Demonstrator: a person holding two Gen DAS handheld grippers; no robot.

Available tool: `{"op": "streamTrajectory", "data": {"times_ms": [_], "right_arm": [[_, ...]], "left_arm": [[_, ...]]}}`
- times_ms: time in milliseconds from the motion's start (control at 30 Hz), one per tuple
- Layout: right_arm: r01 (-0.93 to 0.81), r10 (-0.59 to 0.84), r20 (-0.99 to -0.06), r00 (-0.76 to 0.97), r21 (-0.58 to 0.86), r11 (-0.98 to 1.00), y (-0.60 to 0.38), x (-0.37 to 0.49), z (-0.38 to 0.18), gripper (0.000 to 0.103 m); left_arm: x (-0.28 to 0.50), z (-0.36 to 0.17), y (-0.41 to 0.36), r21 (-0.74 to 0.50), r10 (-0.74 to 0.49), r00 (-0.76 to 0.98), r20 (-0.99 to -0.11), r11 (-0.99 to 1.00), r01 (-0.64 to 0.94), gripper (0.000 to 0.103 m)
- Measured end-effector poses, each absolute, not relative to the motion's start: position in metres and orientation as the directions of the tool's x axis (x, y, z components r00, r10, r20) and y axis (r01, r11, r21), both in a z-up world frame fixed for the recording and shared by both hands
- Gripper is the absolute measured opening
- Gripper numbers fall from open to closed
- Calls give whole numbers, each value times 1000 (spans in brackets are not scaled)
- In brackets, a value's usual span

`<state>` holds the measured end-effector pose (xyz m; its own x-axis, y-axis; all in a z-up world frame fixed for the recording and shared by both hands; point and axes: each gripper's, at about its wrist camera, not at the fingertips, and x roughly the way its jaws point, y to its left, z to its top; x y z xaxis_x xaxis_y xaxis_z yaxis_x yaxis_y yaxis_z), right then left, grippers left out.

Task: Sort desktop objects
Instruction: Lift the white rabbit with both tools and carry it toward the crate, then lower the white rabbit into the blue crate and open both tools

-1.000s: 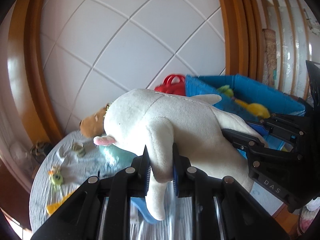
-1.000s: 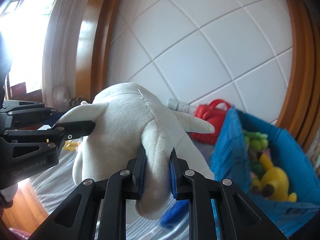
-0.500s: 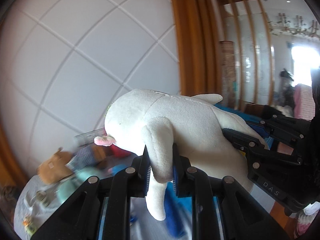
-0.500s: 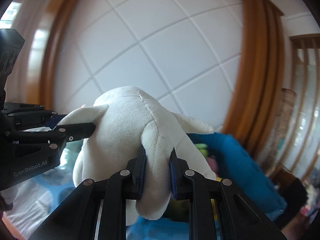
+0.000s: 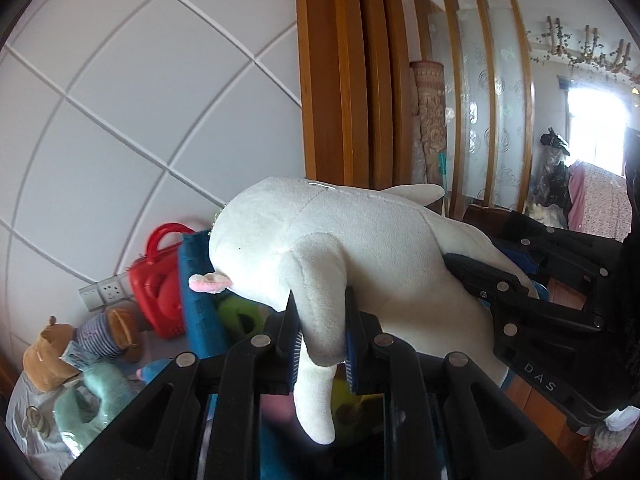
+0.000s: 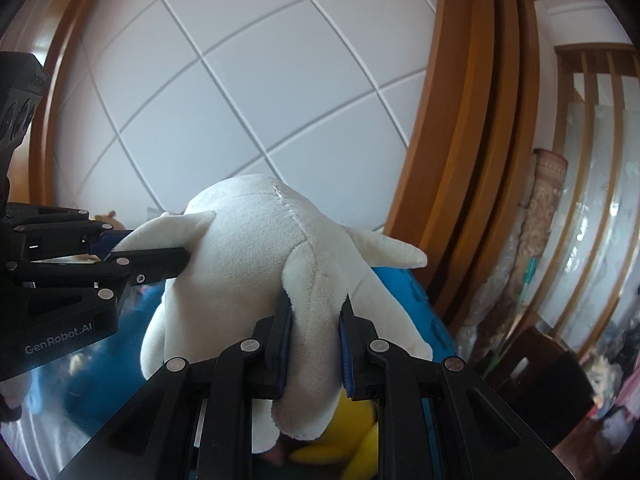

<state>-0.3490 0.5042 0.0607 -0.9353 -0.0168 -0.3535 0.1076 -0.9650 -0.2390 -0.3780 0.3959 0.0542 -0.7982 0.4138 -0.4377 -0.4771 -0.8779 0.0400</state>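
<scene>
White plush toy held in the air by both tongs, above the blue bin.

Left tongs point(image 5: 320, 332) pinch one drooping limb of the white plush toy point(image 5: 360, 248); right tongs point(image 6: 314, 344) pinch another limb of it, pads pressed into the fabric on both sides. The toy hangs clear of the desk, pink ear-like tab toward the left in the left wrist view. Blue bin point(image 5: 196, 292) sits directly behind and below it, a yellow plush point(image 6: 360, 444) visible inside under the right tongs. Red plastic case point(image 5: 156, 280) stands against the white panelled wall point(image 5: 120, 120), just beside the bin. Brown plush bear point(image 5: 48, 356) and mint-green plush point(image 5: 92, 400) lie on the desk at lower left.
</scene>
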Motion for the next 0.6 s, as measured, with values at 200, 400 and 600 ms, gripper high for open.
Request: {"op": "streamTrajectory", "data": {"times_ms": [200, 400, 600], "right_arm": [[142, -38, -406, -913, -230, -963, 547, -389, 46, 19], [180, -60, -460, -886, -220, -959, 563, -421, 28, 20], [204, -80, -509, -857, -191, -960, 567, -439, 21, 23]], "left_arm": [[-415, 36, 442, 42, 374, -780, -502, -890, -453, 17], [-442, 20, 454, 31, 338, -757, -559, -904, -427, 19], [-449, 10, 450, 49, 284, -754, -592, -921, -386, 24]]}}
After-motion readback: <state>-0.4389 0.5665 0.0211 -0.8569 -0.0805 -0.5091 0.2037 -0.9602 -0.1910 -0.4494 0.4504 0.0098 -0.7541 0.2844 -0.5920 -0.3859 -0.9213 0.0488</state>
